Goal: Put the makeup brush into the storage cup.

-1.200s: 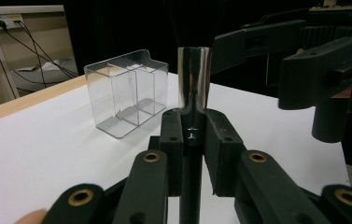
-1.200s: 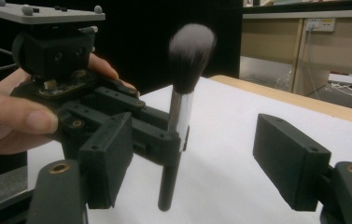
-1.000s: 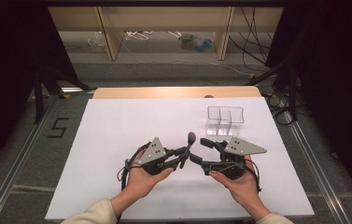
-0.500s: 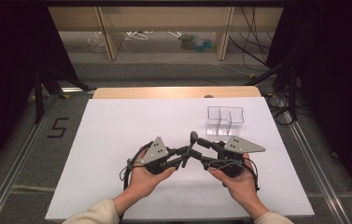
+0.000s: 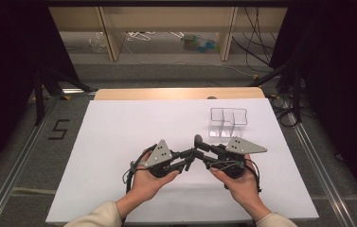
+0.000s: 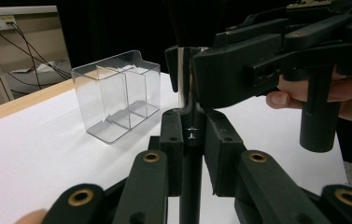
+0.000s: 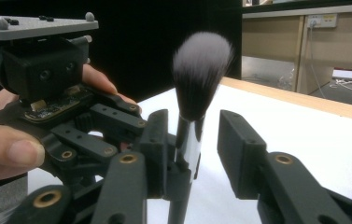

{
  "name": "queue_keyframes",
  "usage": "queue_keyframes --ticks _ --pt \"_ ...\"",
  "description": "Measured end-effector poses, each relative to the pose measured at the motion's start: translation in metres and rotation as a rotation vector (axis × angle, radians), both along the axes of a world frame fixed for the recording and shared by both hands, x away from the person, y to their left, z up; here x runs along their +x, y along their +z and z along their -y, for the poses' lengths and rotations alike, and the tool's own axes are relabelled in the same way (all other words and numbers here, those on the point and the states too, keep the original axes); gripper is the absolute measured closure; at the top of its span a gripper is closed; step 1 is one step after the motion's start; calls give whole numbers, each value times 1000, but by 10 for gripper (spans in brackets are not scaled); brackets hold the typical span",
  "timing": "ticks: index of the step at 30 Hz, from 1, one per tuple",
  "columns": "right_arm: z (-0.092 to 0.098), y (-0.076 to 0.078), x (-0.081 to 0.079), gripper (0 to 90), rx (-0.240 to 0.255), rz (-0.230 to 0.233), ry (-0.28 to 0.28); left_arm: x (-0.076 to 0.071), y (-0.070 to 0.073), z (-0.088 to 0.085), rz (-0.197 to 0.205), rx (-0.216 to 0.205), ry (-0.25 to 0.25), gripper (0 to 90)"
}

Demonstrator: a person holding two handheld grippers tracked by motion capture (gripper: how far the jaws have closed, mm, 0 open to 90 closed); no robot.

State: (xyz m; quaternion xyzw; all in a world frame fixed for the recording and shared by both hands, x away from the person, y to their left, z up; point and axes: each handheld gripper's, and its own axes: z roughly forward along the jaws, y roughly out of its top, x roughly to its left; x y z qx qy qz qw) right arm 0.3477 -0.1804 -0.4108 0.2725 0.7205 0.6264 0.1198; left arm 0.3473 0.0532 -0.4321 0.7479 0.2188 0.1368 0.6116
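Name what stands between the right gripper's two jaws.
A makeup brush stands upright between them, its silver ferrule against one jaw, a gap to the other; the right gripper view shows it.

Makeup brush (image 7: 197, 84): lower handle cut off by the bottom edge in the right gripper view; bristles cut off by the top edge in the left gripper view; too small to make out in the high view.
Right tool (image 7: 190, 154): whether its far pad touches the ferrule cannot be told (a gap seems to show).
Clear divided organiser (image 6: 117, 93): its contents cannot be told.
Shelf items (image 5: 195, 42): too small to name.
Person's forearms: cut off at the bottom edge.
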Motion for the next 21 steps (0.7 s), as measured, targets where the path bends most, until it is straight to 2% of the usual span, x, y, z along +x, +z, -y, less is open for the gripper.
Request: queue_keyframes --ticks 3,11,16,18,19,21 --pt "1 1 0 704 -16 -9 4 0 -1 1 3 3 -2 778" --pt "-2 0 0 772 1 0 9 -1 -1 1 4 -1 -2 778" --pt "-3 1 0 777 5 -2 15 -1 0 2 9 -2 -1 776" --pt "-2 2 0 778 -17 -9 14 -1 0 2 6 3 -1 772" --pt "-3 2 0 779 -3 -3 13 -1 -1 2 4 1 -2 767" --pt "-2 2 0 779 -9 0 15 -2 -1 2 1 4 -2 744"
